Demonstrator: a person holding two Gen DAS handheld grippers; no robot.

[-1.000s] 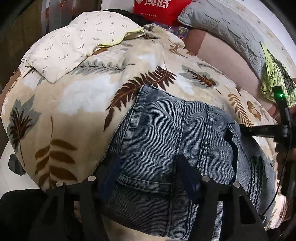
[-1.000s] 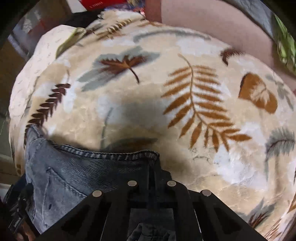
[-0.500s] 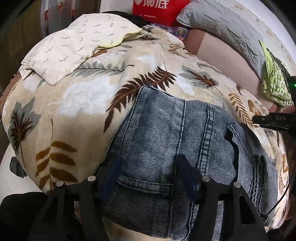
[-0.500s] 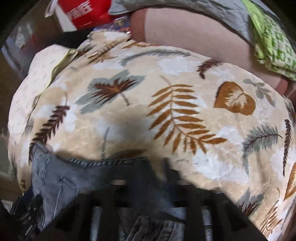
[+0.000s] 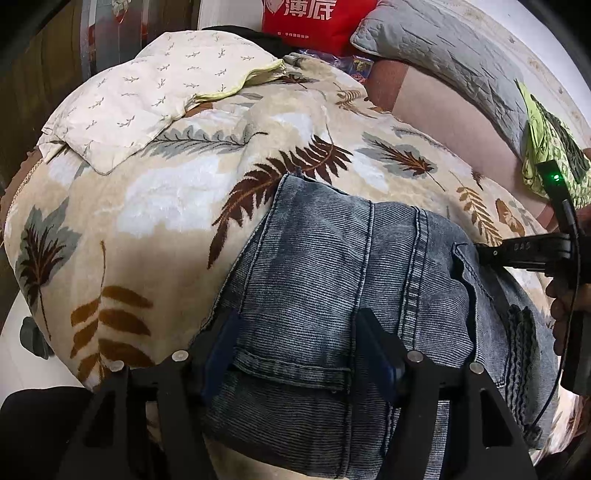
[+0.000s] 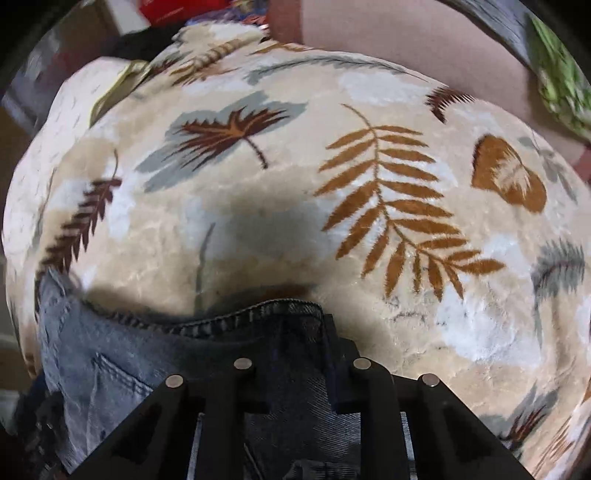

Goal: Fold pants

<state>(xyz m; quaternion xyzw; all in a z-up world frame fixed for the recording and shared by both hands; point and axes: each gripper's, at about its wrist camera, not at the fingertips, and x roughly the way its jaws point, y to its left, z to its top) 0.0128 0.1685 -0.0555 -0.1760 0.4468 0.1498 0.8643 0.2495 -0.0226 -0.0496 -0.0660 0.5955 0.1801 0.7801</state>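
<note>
Right gripper (image 5: 491, 254) returned, red bag (image 5: 314, 22) "薄底"

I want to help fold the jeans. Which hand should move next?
Probably the right. The right gripper has its jaws closed on the hem of the jeans, so it could carry that edge over. The left gripper has its jaws open, astride the denim, gripping nothing.

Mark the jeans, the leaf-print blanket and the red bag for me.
jeans (image 5: 325, 266): left wrist view, middle of the denim leg.
leaf-print blanket (image 6: 258, 221): right wrist view, bare pale patch.
red bag (image 5: 314, 22): left wrist view, its printed front.
</note>
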